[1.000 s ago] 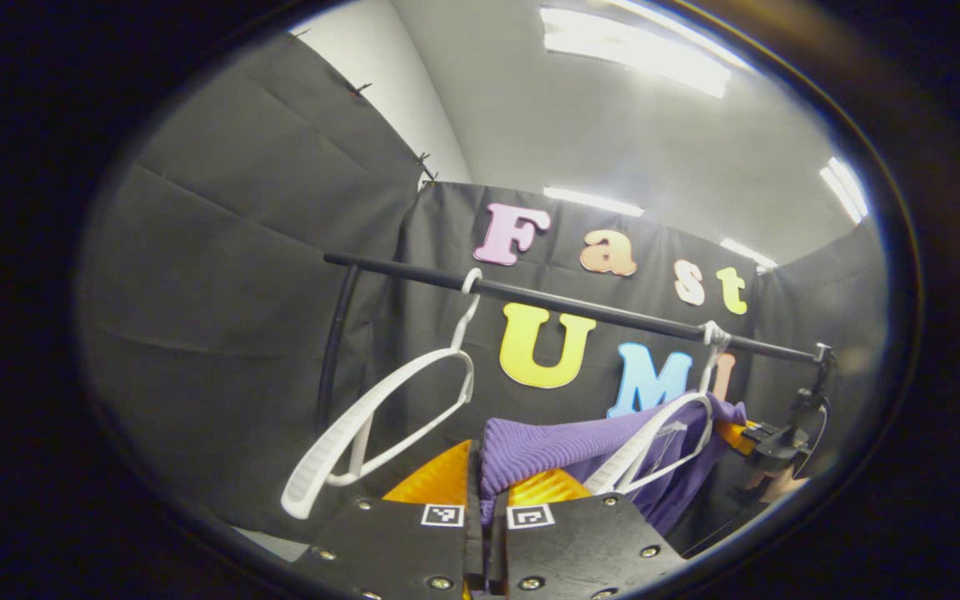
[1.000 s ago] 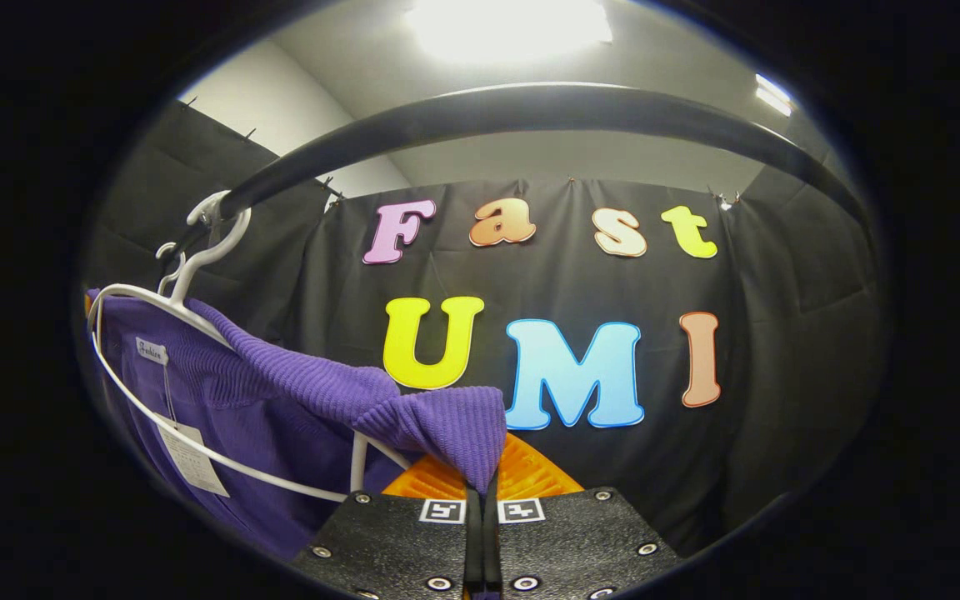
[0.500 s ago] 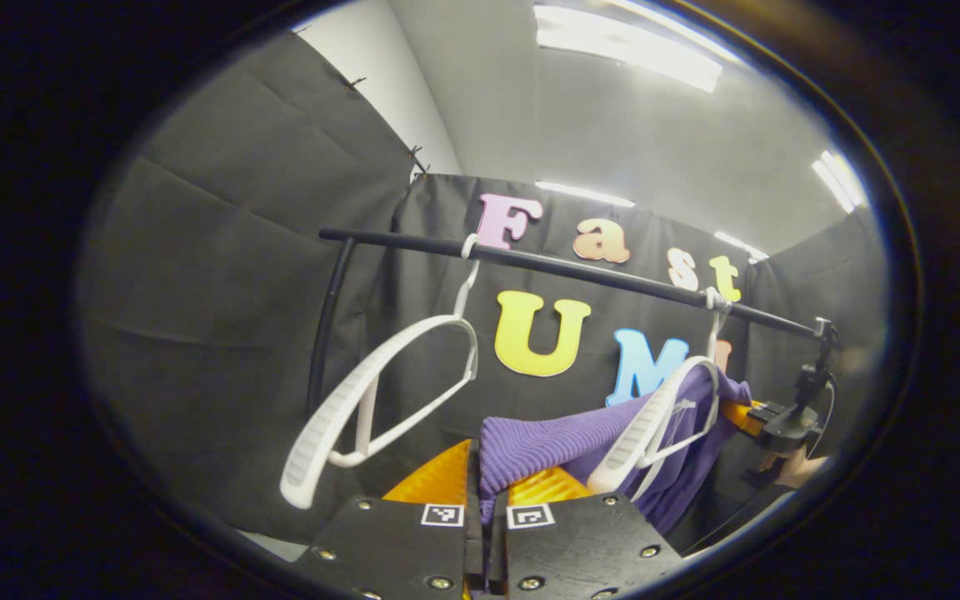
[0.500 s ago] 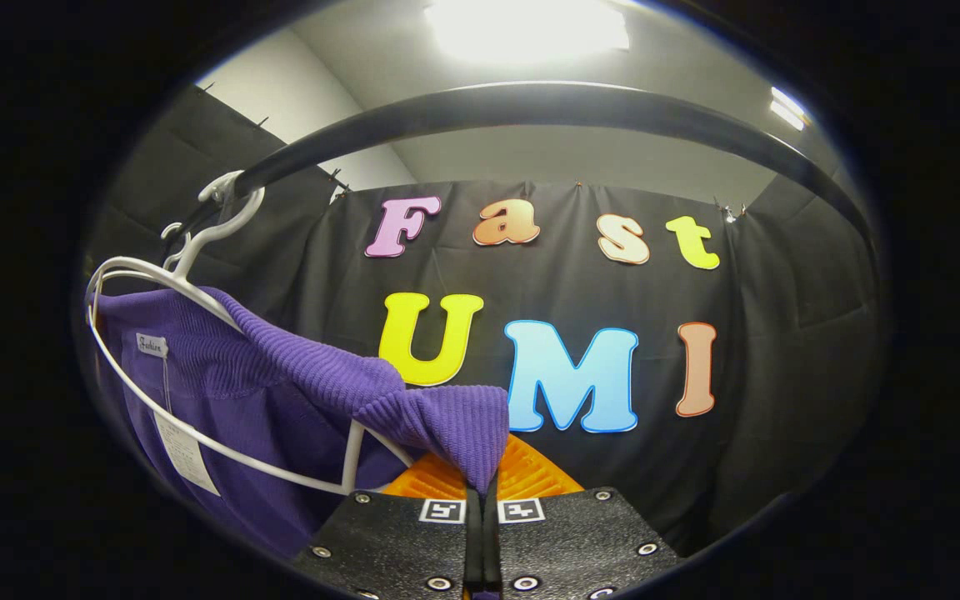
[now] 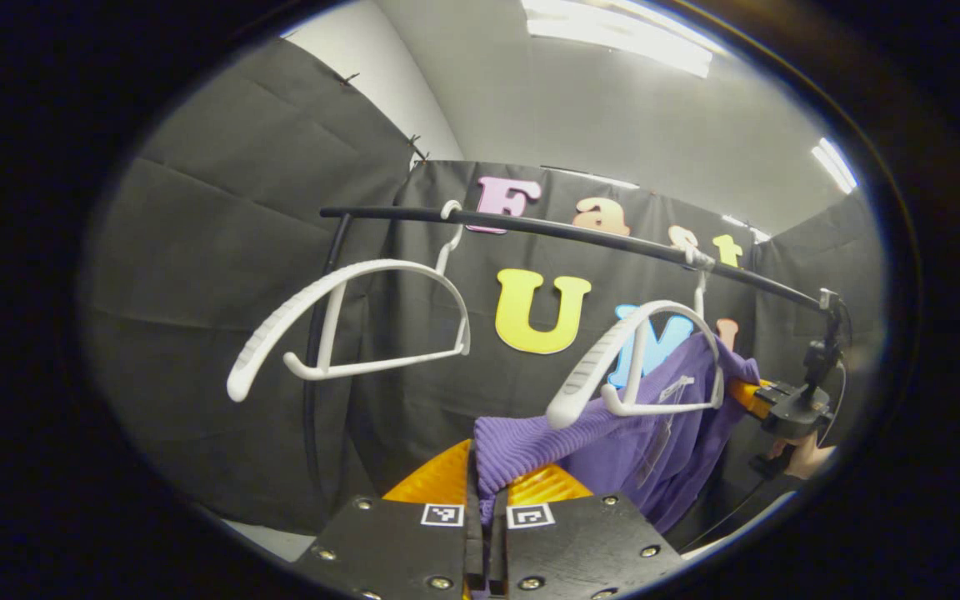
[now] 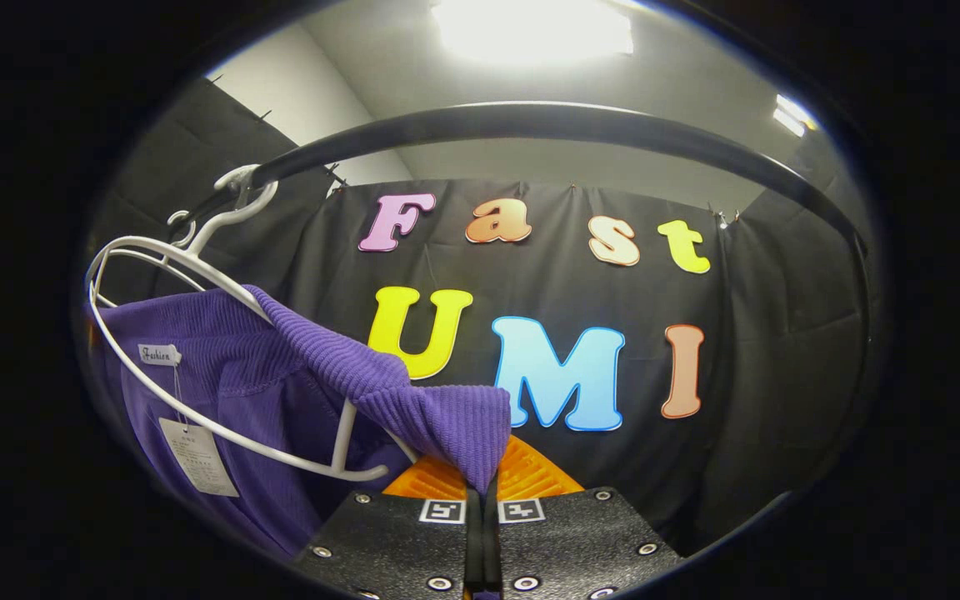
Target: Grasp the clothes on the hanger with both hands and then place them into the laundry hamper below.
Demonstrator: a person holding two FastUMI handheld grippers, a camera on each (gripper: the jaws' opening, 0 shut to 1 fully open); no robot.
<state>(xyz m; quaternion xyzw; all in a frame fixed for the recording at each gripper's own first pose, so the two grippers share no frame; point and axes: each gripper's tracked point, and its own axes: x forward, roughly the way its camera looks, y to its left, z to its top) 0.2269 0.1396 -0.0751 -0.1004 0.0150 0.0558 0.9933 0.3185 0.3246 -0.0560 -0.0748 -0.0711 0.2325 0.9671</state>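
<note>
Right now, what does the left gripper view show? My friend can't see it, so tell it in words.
The left gripper is shut on a purple garment that is coming off a white hanger. An empty white hanger hangs beside it on the black rail.

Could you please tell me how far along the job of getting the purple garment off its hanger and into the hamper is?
Done: the left gripper and the right gripper are each shut on an edge of the purple garment. In hand: sliding it off the white hanger, whose near arm is bare. Left: freeing it completely and lowering it into the hamper.
</note>
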